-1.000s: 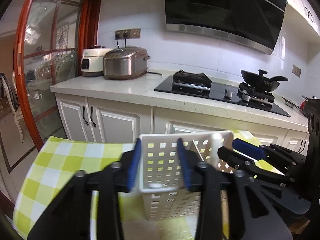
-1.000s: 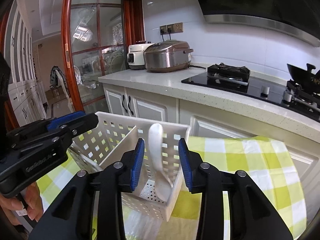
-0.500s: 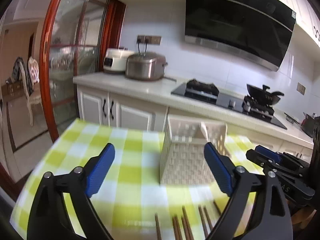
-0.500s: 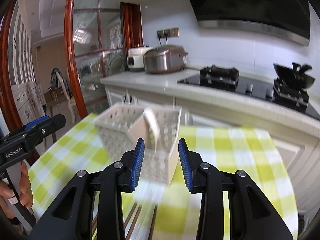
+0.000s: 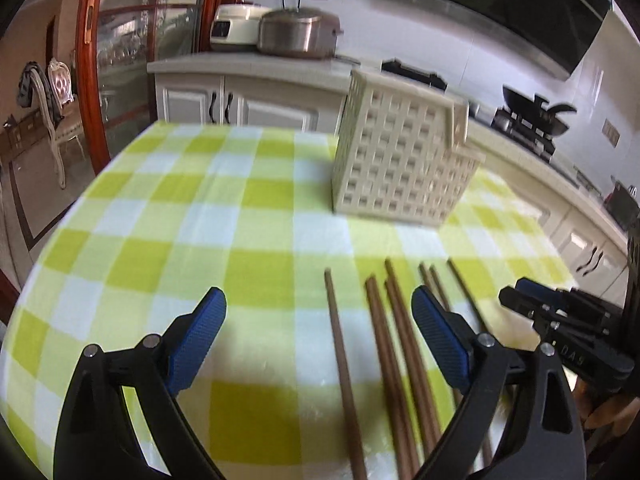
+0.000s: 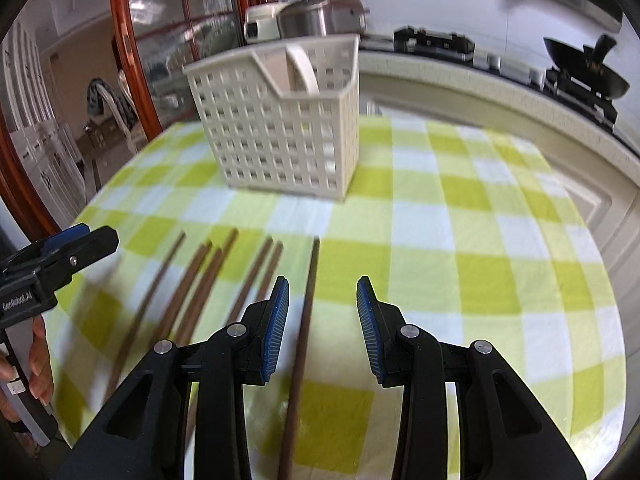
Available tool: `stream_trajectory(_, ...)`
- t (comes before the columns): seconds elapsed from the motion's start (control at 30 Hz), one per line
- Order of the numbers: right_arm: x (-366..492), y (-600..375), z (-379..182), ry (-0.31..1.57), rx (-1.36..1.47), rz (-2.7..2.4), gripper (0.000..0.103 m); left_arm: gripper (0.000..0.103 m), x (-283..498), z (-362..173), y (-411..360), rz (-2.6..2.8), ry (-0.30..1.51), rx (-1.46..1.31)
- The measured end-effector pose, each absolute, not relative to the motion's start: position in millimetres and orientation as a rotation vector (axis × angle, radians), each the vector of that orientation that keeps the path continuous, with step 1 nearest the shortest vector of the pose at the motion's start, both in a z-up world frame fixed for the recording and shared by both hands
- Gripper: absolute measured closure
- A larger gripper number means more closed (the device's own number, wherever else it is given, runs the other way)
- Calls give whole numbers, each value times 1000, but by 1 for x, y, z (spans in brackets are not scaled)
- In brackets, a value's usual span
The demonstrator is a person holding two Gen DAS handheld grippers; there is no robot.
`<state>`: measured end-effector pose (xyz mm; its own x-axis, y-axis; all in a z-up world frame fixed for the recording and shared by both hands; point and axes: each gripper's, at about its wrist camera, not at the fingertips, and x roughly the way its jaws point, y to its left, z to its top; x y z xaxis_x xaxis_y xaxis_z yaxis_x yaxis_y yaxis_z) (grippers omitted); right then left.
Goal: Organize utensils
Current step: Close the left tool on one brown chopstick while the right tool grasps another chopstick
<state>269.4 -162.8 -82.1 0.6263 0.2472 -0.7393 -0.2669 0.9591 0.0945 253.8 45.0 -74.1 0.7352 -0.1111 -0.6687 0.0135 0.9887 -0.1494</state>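
Note:
A white lattice utensil basket (image 6: pixel 280 128) stands on the green-checked tablecloth (image 6: pixel 460 240) with a white spoon (image 6: pixel 302 68) upright inside. Several brown chopsticks (image 6: pixel 192 288) lie loose on the cloth in front of it. My right gripper (image 6: pixel 322 284) hovers open just above the cloth, and one chopstick (image 6: pixel 306 320) lies on the table between its fingers, untouched. In the left wrist view the basket (image 5: pixel 400 164) stands farther back. My left gripper (image 5: pixel 318 300) is wide open over the chopsticks (image 5: pixel 400 340), with nothing held. The right gripper (image 5: pixel 520 296) shows at the right.
Behind the table runs a kitchen counter (image 5: pixel 248 66) with two rice cookers (image 5: pixel 296 34), a hob and a black wok (image 6: pixel 588 68). A red-framed glass door (image 5: pixel 96 80) stands left. A hand (image 6: pixel 36 364) holds the left gripper (image 6: pixel 80 240) at the table's near left edge.
Both grippers have drawn back from the basket and sunk toward the tablecloth. The left jaws have opened wide. The chopsticks have come into view under the fingers.

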Motion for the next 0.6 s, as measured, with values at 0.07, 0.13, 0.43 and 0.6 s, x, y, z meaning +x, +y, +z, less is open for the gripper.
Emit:
stream_trajectory(0.07,271,-163,-90,866,-24,294,68,13,254,-84,43,-64,768,-127)
stream_trajectory(0.13,272,-159,-96,883,-26,298,68,13,254,-92,42,-60,788,-122)
stream_trajectory(0.43,279,-148,-106,898,-58,302,72,13,254,-105,37,-44,811,-69)
stream_trajectory(0.6,283,-146,-106,894,-75,293,75,13,257,-104,35,-38,816,-67)
